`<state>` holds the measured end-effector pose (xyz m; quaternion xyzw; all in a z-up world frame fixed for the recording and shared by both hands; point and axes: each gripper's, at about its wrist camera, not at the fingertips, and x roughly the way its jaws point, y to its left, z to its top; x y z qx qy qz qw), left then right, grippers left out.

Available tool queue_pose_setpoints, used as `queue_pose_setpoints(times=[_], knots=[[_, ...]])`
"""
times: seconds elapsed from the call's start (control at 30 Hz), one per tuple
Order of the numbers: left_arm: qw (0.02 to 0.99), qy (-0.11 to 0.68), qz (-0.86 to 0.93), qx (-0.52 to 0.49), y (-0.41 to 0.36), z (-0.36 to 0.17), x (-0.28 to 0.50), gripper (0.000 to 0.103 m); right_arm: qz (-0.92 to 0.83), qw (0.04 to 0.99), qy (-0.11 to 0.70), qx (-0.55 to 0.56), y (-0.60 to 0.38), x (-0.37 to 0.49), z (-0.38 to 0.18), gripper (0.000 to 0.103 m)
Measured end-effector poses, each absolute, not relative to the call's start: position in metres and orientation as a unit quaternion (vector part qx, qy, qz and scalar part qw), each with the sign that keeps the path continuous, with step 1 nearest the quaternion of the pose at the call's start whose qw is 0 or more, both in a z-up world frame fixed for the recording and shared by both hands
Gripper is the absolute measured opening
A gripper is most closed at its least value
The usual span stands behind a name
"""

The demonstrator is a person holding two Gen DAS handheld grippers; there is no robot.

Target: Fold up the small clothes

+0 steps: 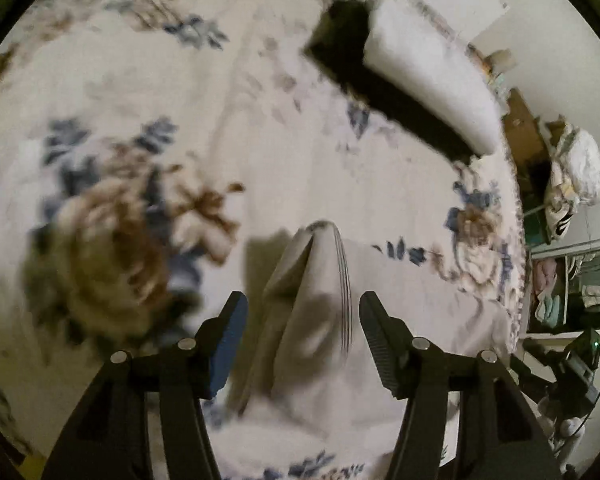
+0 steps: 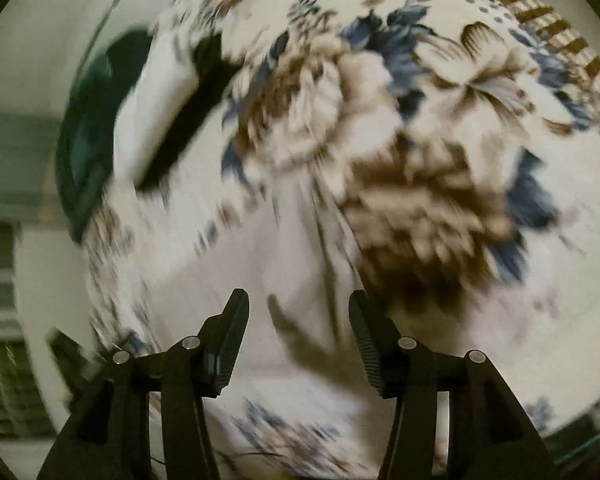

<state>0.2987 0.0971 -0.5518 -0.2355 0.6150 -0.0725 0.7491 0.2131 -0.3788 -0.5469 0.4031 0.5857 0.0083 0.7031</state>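
A small pale grey garment (image 1: 312,320) with a ribbed edge lies on the floral bedsheet (image 1: 300,140), one fold of it standing up. My left gripper (image 1: 302,304) points down over it with its jaws apart; the raised fold sits between the fingers (image 1: 374,324) with a gap on each side. The right wrist view is blurred. There the same pale garment (image 2: 300,276) lies below my right gripper (image 2: 298,300), whose jaws are also apart with no cloth pinched between them.
A black folded item (image 1: 384,92) and a white one (image 1: 428,68) lie together at the far side of the bed, seen again as black cloth (image 2: 188,112) and white cloth (image 2: 156,92) beside something dark green (image 2: 88,132). Shelves and a white bundle (image 1: 576,172) stand beyond the bed's right edge.
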Motion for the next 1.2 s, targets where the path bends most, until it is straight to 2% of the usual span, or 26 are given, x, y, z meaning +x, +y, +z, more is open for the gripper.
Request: queue_pose_setpoints(times=[0.07,0.1,0.13,0.17,0.3,0.4,0.47,0.5,0.57,0.6,0.63,0.8,0.83,0.87,0.9,0.93,1.0,1.2], knots=[[0.745,0.621,-0.081,-0.229,0.088,-0.564,0.313,0.050,0.003,0.681,0.586,0.439,-0.380,0.230,-0.565,0.055],[0.746,0.621,-0.086,-0.225,0.084,-0.568,0.318,0.022,0.001,0.671,0.585,0.456,-0.380,0.233,-0.572,0.052],[0.747,0.621,-0.089,-0.218,0.081,-0.570,0.321,0.011,0.002,0.665,0.582,0.468,-0.381,0.234,-0.577,0.029],[0.750,0.623,-0.087,-0.206,0.081,-0.570,0.325,0.011,-0.002,0.665,0.584,0.465,-0.379,0.234,-0.577,0.008],[0.744,0.626,-0.095,-0.213,0.093,-0.582,0.336,0.011,-0.056,0.670,0.583,0.455,-0.391,0.228,-0.587,0.007],[0.720,0.642,-0.108,-0.241,0.100,-0.587,0.339,0.018,-0.057,0.662,0.604,0.439,-0.396,0.234,-0.601,0.007],[0.711,0.646,-0.110,-0.255,0.105,-0.579,0.333,0.028,-0.039,0.666,0.614,0.422,-0.389,0.239,-0.596,0.010],[0.711,0.646,-0.104,-0.257,0.109,-0.572,0.326,0.036,-0.034,0.668,0.617,0.414,-0.384,0.242,-0.592,0.015],[0.712,0.638,-0.103,-0.275,0.114,-0.560,0.307,0.047,-0.021,0.666,0.616,0.420,-0.382,0.240,-0.582,0.038],[0.712,0.635,-0.099,-0.282,0.116,-0.556,0.298,0.056,-0.018,0.665,0.614,0.425,-0.383,0.236,-0.578,0.046],[0.712,0.633,-0.095,-0.287,0.118,-0.553,0.290,0.058,-0.014,0.664,0.610,0.432,-0.383,0.230,-0.575,0.056],[0.699,0.646,-0.087,-0.294,0.106,-0.569,0.270,0.055,0.011,0.639,0.622,0.452,-0.370,0.211,-0.580,0.058],[0.704,0.643,-0.081,-0.291,0.102,-0.570,0.269,0.028,0.009,0.631,0.631,0.451,-0.366,0.210,-0.587,0.058],[0.708,0.641,-0.079,-0.286,0.098,-0.570,0.269,0.009,0.005,0.628,0.634,0.451,-0.365,0.206,-0.590,0.053],[0.711,0.640,-0.077,-0.281,0.095,-0.568,0.269,0.003,0.001,0.630,0.631,0.452,-0.363,0.205,-0.590,0.042],[0.719,0.633,-0.074,-0.278,0.095,-0.563,0.268,0.003,-0.001,0.631,0.632,0.449,-0.360,0.204,-0.589,0.013],[0.729,0.615,-0.070,-0.292,0.099,-0.549,0.263,0.003,-0.002,0.642,0.623,0.447,-0.359,0.204,-0.580,0.006],[0.709,0.611,-0.068,-0.346,0.117,-0.530,0.243,0.003,0.014,0.641,0.608,0.468,-0.367,0.194,-0.554,0.006]])
